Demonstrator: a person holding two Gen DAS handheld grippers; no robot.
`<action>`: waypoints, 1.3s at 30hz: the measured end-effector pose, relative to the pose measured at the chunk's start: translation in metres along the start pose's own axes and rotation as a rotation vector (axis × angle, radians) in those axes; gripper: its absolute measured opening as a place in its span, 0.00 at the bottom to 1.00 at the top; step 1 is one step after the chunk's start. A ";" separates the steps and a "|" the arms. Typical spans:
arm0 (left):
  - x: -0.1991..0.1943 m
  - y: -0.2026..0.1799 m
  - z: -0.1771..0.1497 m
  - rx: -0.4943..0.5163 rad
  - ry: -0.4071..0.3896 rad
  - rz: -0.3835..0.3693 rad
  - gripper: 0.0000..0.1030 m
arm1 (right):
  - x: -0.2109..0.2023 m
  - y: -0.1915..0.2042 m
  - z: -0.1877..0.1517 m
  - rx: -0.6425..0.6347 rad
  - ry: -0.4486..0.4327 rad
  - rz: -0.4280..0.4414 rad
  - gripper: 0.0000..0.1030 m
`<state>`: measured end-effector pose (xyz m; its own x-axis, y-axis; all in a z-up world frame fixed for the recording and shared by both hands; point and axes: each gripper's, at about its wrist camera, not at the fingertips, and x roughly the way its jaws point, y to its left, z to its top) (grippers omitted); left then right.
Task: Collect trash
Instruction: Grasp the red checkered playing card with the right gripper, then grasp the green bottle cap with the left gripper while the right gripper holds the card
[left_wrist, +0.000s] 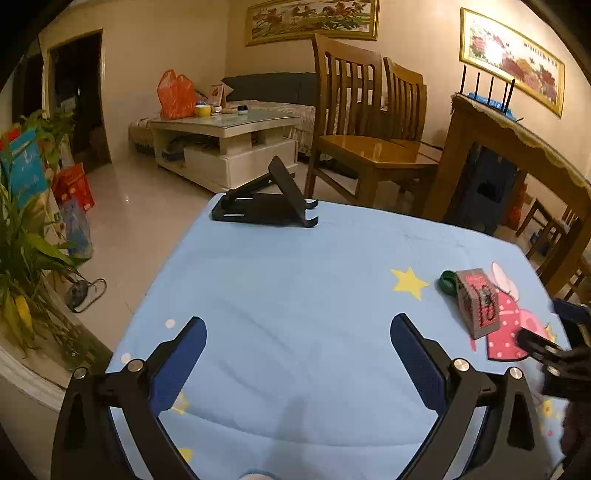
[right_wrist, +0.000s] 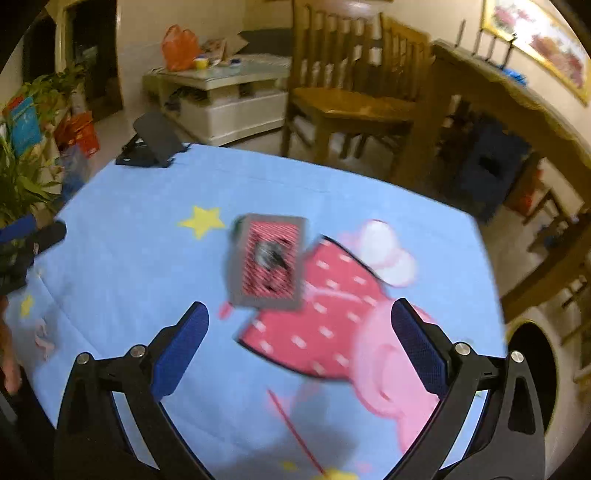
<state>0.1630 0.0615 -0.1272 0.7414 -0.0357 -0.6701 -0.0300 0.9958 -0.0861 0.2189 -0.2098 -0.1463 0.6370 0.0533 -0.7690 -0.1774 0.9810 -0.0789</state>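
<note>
Matt cotton tablecloth (left_wrist: 295, 295); glossy wooden chair (left_wrist: 369, 147).

No legible text; markings on small red box (left_wrist: 477, 302) possibly print, too blurred.

Warm yellowish light falls on cream walls (left_wrist: 166, 44); two gold-framed paintings (left_wrist: 312, 18) hang there, one above a dark sofa (left_wrist: 269, 86); a pale glossy tiled floor (left_wrist: 147, 221) runs to a dark doorway (left_wrist: 77, 96); a white coffee table (left_wrist: 225, 147) carries an orange bag (left_wrist: 175, 94); two wooden chairs (left_wrist: 354, 122) stand past the counter's far edge beside a wooden dining table (left_wrist: 498, 147); leafy plants (left_wrist: 26, 236) crowd its left side.
</note>
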 end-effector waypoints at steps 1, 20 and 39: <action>-0.004 -0.002 -0.001 0.003 -0.003 -0.005 0.94 | 0.011 0.002 0.010 0.012 0.014 -0.001 0.95; 0.005 -0.001 -0.003 0.005 0.023 -0.056 0.94 | 0.052 -0.005 0.020 0.120 0.127 0.138 0.54; 0.082 -0.122 0.024 0.186 0.151 -0.251 0.94 | -0.063 -0.191 -0.126 0.528 -0.053 0.066 0.54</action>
<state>0.2437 -0.0607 -0.1538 0.6023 -0.2796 -0.7478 0.2737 0.9522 -0.1356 0.1180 -0.4244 -0.1631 0.6766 0.1140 -0.7275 0.1745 0.9350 0.3088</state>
